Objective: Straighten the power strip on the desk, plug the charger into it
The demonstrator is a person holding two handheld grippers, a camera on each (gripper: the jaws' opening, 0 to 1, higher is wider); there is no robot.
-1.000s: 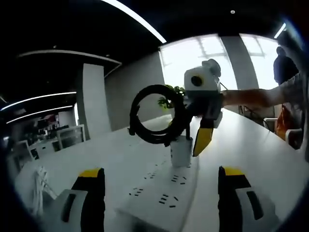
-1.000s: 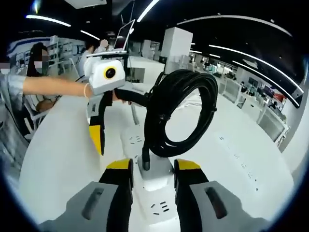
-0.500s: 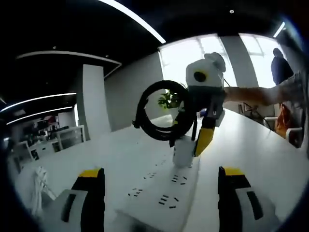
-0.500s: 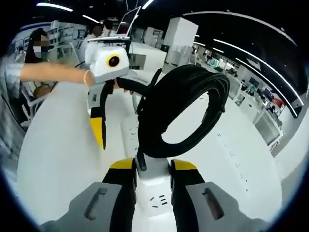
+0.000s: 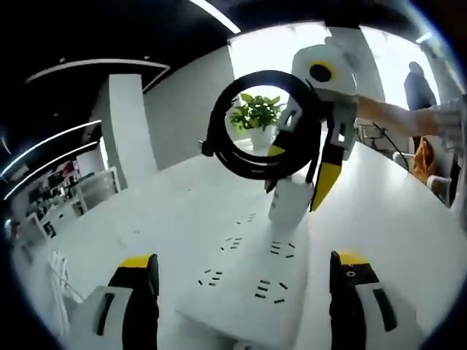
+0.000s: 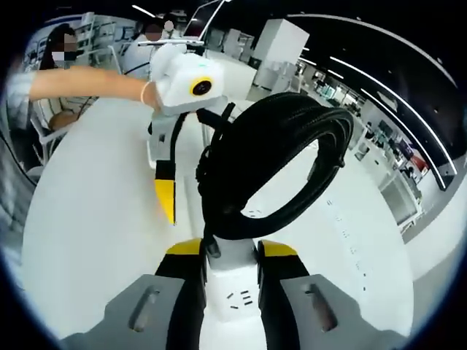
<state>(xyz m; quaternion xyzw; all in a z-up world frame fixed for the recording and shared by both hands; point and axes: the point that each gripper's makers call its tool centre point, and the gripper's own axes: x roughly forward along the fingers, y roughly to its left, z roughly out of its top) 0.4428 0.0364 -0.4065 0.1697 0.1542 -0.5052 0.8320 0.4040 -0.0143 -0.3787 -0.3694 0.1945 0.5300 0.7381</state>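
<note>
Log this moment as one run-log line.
right gripper: shut on charger | charger: above power strip, unplugged | cable coil: hanging on charger | left gripper: open

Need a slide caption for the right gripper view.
Right tool grips the white charger, its coiled black cable looped above, left tool beyond.

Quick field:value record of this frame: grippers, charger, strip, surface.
right gripper: shut on the charger
charger: white block, held upright above the power strip, apparently not seated yet
cable coil: black, bundled, attached to the charger's top
left gripper: open, jaws either side of the strip's near end
power strip: white, flat on the desk, several sockets visible
desk: white
</note>
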